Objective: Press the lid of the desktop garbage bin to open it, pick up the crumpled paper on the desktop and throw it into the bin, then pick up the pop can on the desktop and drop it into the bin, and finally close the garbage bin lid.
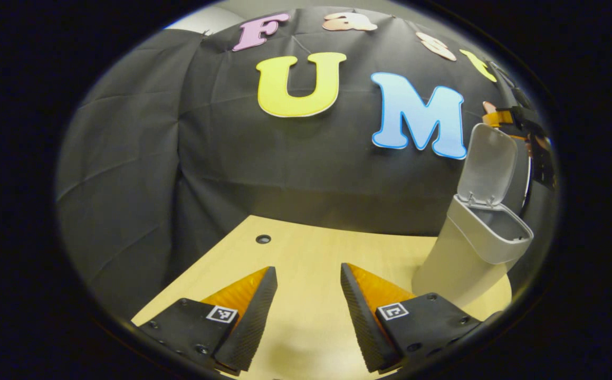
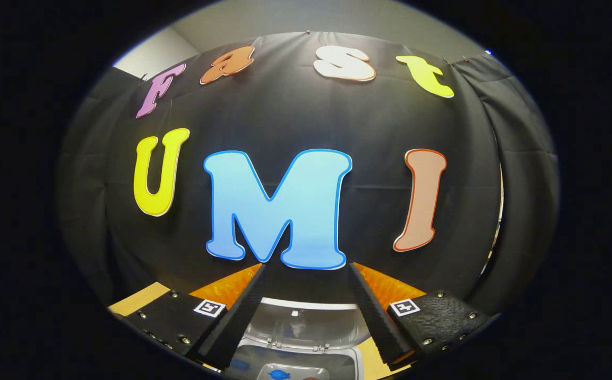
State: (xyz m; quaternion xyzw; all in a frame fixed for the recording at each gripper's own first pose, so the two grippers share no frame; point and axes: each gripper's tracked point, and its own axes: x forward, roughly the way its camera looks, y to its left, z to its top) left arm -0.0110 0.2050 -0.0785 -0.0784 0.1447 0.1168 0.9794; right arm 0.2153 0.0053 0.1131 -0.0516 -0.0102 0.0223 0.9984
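Note:
The grey desktop bin (image 1: pixel 461 258) stands on the wooden table at the right of the left gripper view, its lid (image 1: pixel 488 163) tilted up and open. My left gripper (image 1: pixel 307 267) hangs open over bare table to the bin's left, holding nothing. My right gripper (image 1: pixel 501 117) hovers at the lid's top edge. In the right gripper view it (image 2: pixel 306 266) is open, directly above the raised lid (image 2: pixel 306 324) and the bin's mouth (image 2: pixel 295 367). Something pale with a blue mark (image 2: pixel 279 374) lies inside; I cannot tell what it is.
The light wooden table (image 1: pixel 306 316) ends at the black cloth wall just behind the bin. A small round hole (image 1: pixel 263 238) sits in the tabletop near its far left corner. A strip of table (image 2: pixel 137 298) shows left of the right gripper.

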